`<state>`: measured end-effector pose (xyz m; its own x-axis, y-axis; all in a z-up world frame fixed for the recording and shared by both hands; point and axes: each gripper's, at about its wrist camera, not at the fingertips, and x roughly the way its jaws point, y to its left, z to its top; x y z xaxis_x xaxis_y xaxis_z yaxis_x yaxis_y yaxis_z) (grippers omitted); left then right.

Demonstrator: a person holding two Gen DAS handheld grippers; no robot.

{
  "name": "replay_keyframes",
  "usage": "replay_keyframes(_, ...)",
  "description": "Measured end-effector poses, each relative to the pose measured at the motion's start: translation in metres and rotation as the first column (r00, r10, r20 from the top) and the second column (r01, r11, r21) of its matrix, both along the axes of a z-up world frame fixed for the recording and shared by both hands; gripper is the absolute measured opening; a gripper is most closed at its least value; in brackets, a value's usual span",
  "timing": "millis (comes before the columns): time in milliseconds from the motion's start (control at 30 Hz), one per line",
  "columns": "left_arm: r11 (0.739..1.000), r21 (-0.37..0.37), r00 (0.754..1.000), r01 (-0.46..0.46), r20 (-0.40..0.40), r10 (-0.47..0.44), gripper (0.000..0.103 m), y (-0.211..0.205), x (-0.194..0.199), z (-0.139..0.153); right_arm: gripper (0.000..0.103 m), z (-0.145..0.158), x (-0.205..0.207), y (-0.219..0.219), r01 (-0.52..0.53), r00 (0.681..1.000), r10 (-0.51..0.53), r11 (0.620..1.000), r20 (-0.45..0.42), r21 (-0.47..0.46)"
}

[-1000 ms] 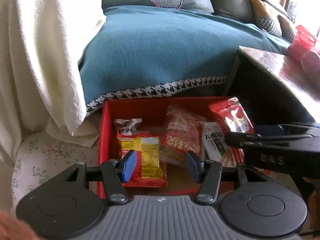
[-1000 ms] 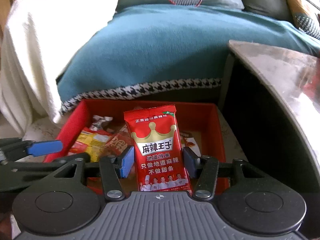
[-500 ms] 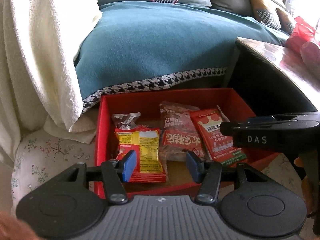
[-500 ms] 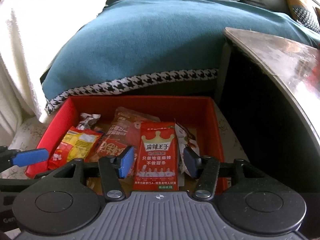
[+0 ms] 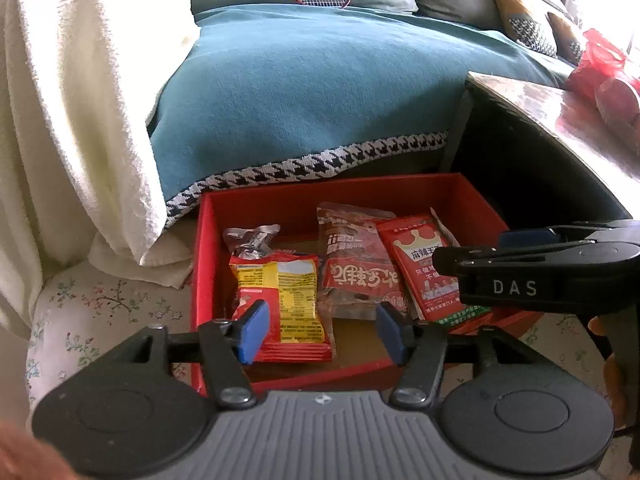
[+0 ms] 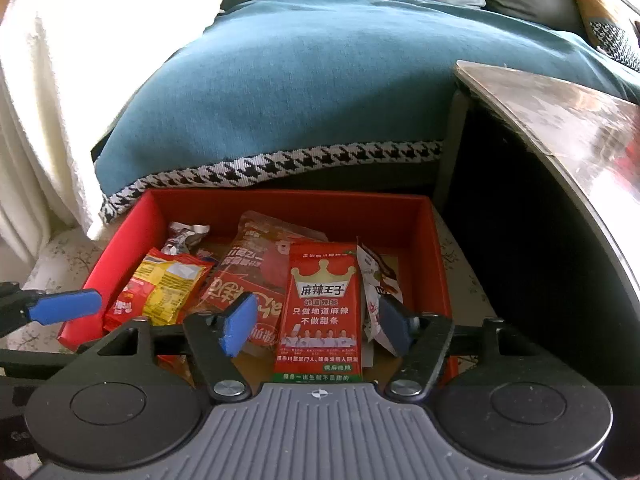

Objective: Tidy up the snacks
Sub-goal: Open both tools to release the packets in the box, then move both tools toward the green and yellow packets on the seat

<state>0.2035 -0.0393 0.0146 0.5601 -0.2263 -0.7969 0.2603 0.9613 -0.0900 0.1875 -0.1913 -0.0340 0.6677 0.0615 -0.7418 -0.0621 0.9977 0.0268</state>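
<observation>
Right gripper [image 6: 314, 328]: jaws had just been opening, pads now clear of the red crown packet [image 6: 320, 308], which a second earlier stood upright between them and now lay flat in the red box [image 6: 288, 206], so that snack looked delivered. Left gripper [image 5: 318, 332]: also just widened, empty, hovering over the yellow packet [image 5: 286, 300]. Crown packet: beside the clear-wrapped red packet [image 6: 248, 276], long axis running front to back, crown end toward the sofa [image 6: 300, 92].
</observation>
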Motion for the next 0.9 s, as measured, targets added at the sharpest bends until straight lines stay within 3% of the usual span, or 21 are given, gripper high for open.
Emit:
replay_keyframes(300, 0.999, 0.028, 1.0, 0.02, -0.017, -0.02, 0.057, 0.026, -0.025, 0.006, 0.081, 0.008, -0.017, 0.01, -0.046, 0.999, 0.046, 0.999, 0.007, -0.005)
replay_keyframes(667, 0.99, 0.135, 0.997, 0.04, -0.072, -0.03, 0.061, 0.045, -0.081, -0.011, 0.086, 0.011, -0.054, 0.025, -0.112, 0.993, 0.111, 0.994, -0.035, -0.015)
replay_keyframes(900, 0.97, 0.242, 0.998, 0.031, -0.059, -0.017, 0.062, 0.049, -0.117, -0.02, 0.087, 0.003, -0.088, 0.033, -0.13, 0.989, 0.126, 0.991, -0.083, -0.04)
